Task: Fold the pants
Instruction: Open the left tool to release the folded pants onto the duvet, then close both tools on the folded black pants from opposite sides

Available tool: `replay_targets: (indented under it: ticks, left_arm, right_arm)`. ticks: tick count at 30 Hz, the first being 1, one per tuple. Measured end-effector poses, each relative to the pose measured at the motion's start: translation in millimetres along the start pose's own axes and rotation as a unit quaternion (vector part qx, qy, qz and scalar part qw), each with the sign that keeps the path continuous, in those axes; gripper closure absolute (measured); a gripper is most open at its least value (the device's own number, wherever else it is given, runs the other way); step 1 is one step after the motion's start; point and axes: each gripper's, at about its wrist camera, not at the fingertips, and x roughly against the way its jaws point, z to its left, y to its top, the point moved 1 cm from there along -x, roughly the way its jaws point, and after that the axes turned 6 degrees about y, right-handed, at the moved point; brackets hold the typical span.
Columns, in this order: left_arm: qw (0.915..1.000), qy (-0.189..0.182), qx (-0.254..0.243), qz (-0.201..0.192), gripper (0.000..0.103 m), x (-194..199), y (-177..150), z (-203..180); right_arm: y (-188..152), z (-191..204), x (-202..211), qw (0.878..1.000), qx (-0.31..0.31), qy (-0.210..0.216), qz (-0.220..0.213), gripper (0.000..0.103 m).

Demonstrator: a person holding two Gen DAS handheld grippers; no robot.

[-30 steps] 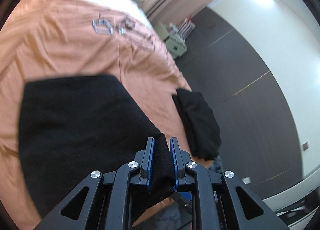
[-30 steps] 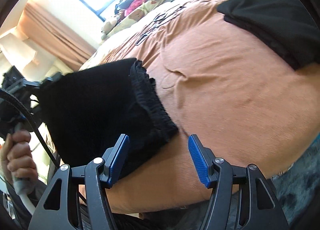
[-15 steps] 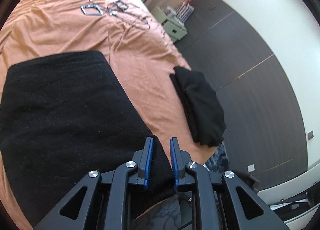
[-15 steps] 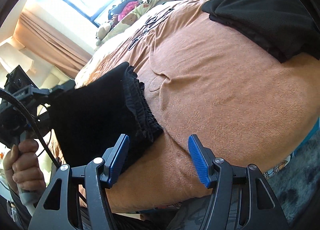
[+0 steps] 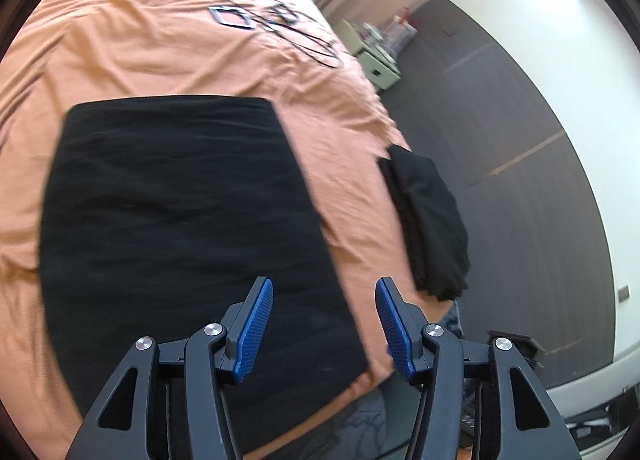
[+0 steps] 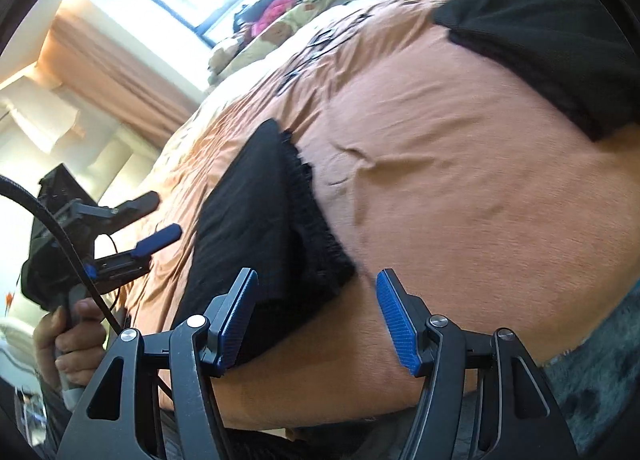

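Observation:
The black pants (image 5: 180, 220) lie folded flat as a rectangle on the orange bed cover (image 5: 160, 40). My left gripper (image 5: 324, 288) hovers over their near right corner. Its jaws are opening, and nothing is pinched between the blue pads. In the right wrist view, the pants (image 6: 260, 220) show their gathered waistband edge toward my right gripper (image 6: 316, 276). That gripper stands open just above the near corner, not touching the cloth. The left gripper (image 6: 162, 216) appears there at the left, held by a hand (image 6: 68, 340).
A second black garment (image 5: 432, 220) lies folded at the bed's right edge, also seen as the dark pile (image 6: 552, 40). Cables and a small frame (image 5: 232, 16) rest farther up the bed. A white cabinet (image 5: 376, 68) stands on the dark floor (image 5: 500, 120) beyond.
The left gripper was shut on the pants' corner; its jaws have spread and let go, and the pants have dropped flat on the bed. The right gripper stayed open.

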Motion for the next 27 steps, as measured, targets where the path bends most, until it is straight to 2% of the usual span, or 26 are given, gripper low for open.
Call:
replay_targets:
  ticks: [4, 5, 8, 12, 16, 17, 18, 19, 21, 27]
  left_arm:
    - [0.9996, 0.010, 0.026, -0.010, 0.048, 12, -3, 34]
    - [0.9993, 0.013, 0.033, -0.012, 0.048, 14, -4, 42]
    - [0.9984, 0.020, 0.051, -0.015, 0.048, 22, -7, 66]
    - [0.9966, 0.031, 0.074, -0.020, 0.048, 30, -11, 96]
    - [0.9945, 0.038, 0.095, -0.020, 0.048, 34, -18, 123]
    - [0.9936, 0.039, 0.104, -0.020, 0.048, 34, -20, 131]
    - [0.9930, 0.040, 0.109, -0.019, 0.048, 34, -22, 137]
    - [0.9925, 0.041, 0.114, -0.019, 0.048, 34, -23, 142]
    - [0.9915, 0.043, 0.122, -0.017, 0.048, 34, -27, 151]
    - [0.9892, 0.049, 0.138, 0.000, 0.048, 22, -40, 163]
  right_arm:
    - [2, 13, -15, 1.000, 0.017, 0.010, 0.013, 0.043]
    - [2, 16, -18, 1.000, 0.022, 0.011, 0.015, 0.046]
    - [3, 22, -30, 0.999, 0.029, 0.018, 0.027, 0.063]
    - [4, 23, -43, 0.999, 0.036, -0.001, 0.036, 0.068]
    - [6, 19, -53, 0.999, 0.021, -0.012, 0.048, 0.068]
    - [6, 17, -56, 0.998, 0.015, -0.015, 0.051, 0.071]
    - [6, 17, -59, 0.998, 0.013, -0.015, 0.053, 0.079]
    - [5, 17, -58, 0.998, 0.014, -0.016, 0.052, 0.080]
    - [9, 22, -55, 0.999, 0.023, -0.020, 0.045, 0.093]
    - [8, 28, -40, 0.999, 0.034, -0.005, 0.011, 0.098]
